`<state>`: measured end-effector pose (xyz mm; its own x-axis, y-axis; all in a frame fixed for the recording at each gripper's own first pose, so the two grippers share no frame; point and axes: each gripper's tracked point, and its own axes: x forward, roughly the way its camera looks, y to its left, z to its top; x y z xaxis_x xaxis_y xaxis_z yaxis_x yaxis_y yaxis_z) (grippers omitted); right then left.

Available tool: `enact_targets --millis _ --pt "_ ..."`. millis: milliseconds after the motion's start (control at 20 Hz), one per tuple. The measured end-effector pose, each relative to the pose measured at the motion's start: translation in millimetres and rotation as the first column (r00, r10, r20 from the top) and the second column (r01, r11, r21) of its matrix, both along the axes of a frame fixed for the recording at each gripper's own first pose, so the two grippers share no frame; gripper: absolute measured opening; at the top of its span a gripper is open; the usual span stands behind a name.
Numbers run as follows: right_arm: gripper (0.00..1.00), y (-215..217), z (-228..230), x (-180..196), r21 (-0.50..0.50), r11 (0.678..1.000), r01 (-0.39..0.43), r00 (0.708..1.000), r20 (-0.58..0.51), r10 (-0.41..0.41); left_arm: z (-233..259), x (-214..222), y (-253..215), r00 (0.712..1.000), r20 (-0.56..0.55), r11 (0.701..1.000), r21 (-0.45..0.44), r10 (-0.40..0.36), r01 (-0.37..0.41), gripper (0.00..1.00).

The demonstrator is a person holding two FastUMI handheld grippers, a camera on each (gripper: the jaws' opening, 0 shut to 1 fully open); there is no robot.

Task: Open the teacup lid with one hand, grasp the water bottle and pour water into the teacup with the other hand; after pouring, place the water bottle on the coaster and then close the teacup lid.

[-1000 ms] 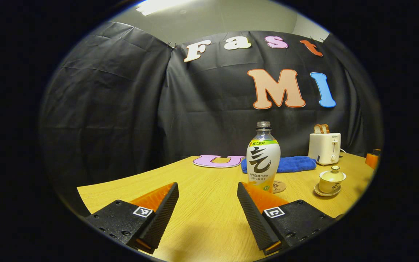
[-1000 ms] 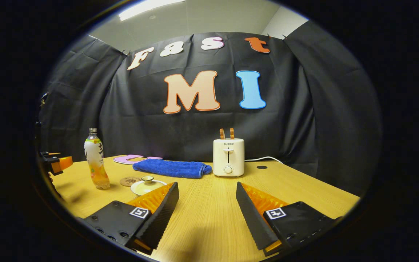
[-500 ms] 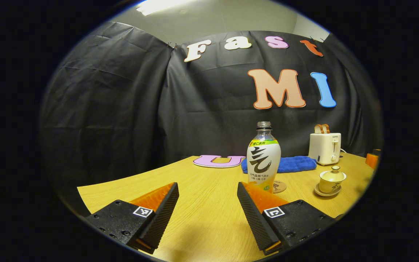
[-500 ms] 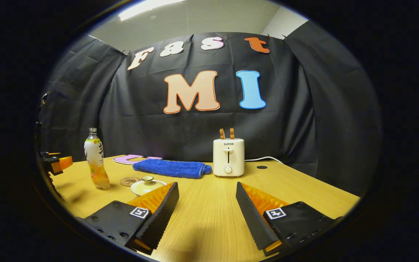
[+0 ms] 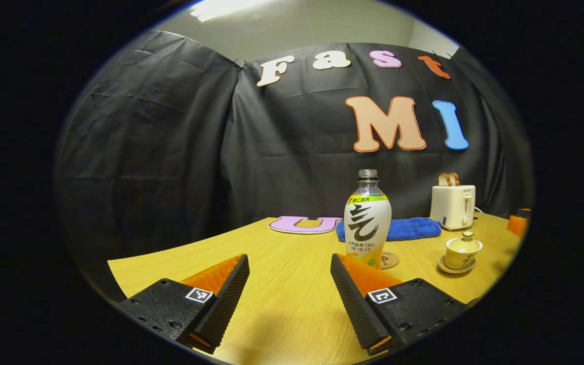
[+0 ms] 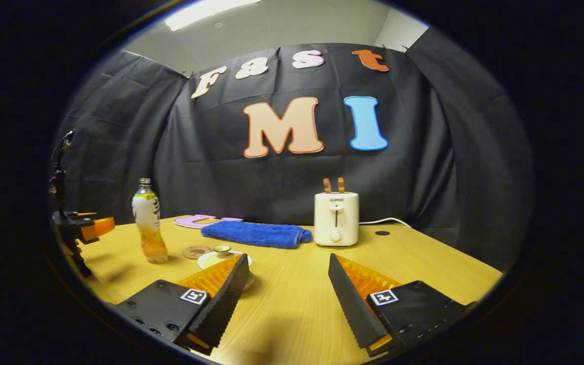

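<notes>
Left tool gapes wide and empty, water bottle upright at one o'clock, coaster just beside it. Right tool is equally wide and empty, lidded teacup at eleven o'clock on the surface.

On the light wooden table: one clear plastic water bottle with a white label and orange drink at its base, one round brown cork coaster, one cream lidded ceramic teacup on one matching saucer, one folded blue terry towel, one white two-slot toaster holding two slices of brown toast, one white power cord. Also one flat lilac cut-out shape lying at the table's back edge. Two handheld two-finger grippers in all: left gripper, right gripper.
</notes>
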<state>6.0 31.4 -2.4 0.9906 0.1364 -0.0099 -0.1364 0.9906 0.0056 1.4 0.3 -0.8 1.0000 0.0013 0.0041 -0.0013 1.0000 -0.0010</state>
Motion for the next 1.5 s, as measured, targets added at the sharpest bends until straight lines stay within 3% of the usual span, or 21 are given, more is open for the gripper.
enact_targets --millis 150,200,250,300,350,550,600,700,800,1050,1200,1300,1500 --pt "0.95 17.2 -1.7 8.2 0.003 0.998 -0.059 0.998 -0.004 0.059 -0.1 0.1 0.1 1.0 0.0 1.0 0.0 0.0 0.0 0.94" --pt "0.99 23.4 -1.5 11.0 0.004 0.997 -0.077 0.997 -0.005 0.077 0.0 0.0 -0.1 1.0 0.0 1.0 0.0 0.0 0.0 0.94" --pt "0.95 30.3 -2.4 14.1 0.006 0.995 -0.096 0.995 -0.006 0.096 -0.4 0.2 0.1 1.0 0.0 1.0 0.0 0.0 0.0 0.94" --pt "0.99 36.6 -2.4 18.1 0.006 0.994 -0.109 0.994 -0.007 0.109 -0.1 0.1 0.0 1.0 0.0 1.0 0.0 0.0 0.0 0.94" --pt "0.95 41.6 -2.4 21.2 0.007 0.993 -0.12 0.993 -0.007 0.12 -0.2 0.1 0.1 1.0 0.0 1.0 0.0 0.0 0.0 0.94" --pt "0.95 68.6 -4.7 36.0 0.01 0.985 -0.173 0.985 -0.016 0.173 -0.5 0.3 -0.1 1.0 0.001 1.0 0.0 -0.001 0.001 0.94" --pt "0.99 81.3 -7.0 40.3 0.01 0.98 -0.198 0.98 -0.024 0.199 -0.8 0.4 0.0 1.0 0.0 1.0 -0.001 -0.001 0.001 0.94" --pt "0.94 93.3 -9.8 48.7 0.009 0.977 -0.212 0.976 -0.039 0.213 -0.4 0.0 -0.1 1.0 0.0 1.0 -0.001 -0.001 0.001 0.92" --pt "0.99 103.8 -15.9 57.2 0.0 0.975 -0.222 0.972 -0.08 0.221 -0.6 0.1 0.1 1.0 -0.001 1.0 -0.002 -0.001 0.001 0.94" --pt "0.95 122.7 -28.6 70.9 -0.017 0.97 -0.242 0.959 -0.153 0.237 -0.8 0.0 0.4 1.0 0.0 1.0 -0.002 -0.001 0.001 0.94" --pt "0.6 122.6 -29.6 73.6 -0.025 0.972 -0.235 0.96 -0.161 0.228 -0.9 0.5 0.4 1.0 0.0 1.0 -0.002 -0.001 0.001 0.94" --pt "0.61 121.6 -31.3 78.9 -0.042 0.975 -0.218 0.963 -0.17 0.209 -1.2 0.3 0.4 1.0 0.0 1.0 -0.002 -0.001 0.001 0.95" --pt "0.34 117.5 -31.1 79.4 -0.034 0.978 -0.205 0.965 -0.173 0.196 -0.7 -0.9 0.6 1.0 -0.001 1.0 -0.002 0.0 0.0 0.94"
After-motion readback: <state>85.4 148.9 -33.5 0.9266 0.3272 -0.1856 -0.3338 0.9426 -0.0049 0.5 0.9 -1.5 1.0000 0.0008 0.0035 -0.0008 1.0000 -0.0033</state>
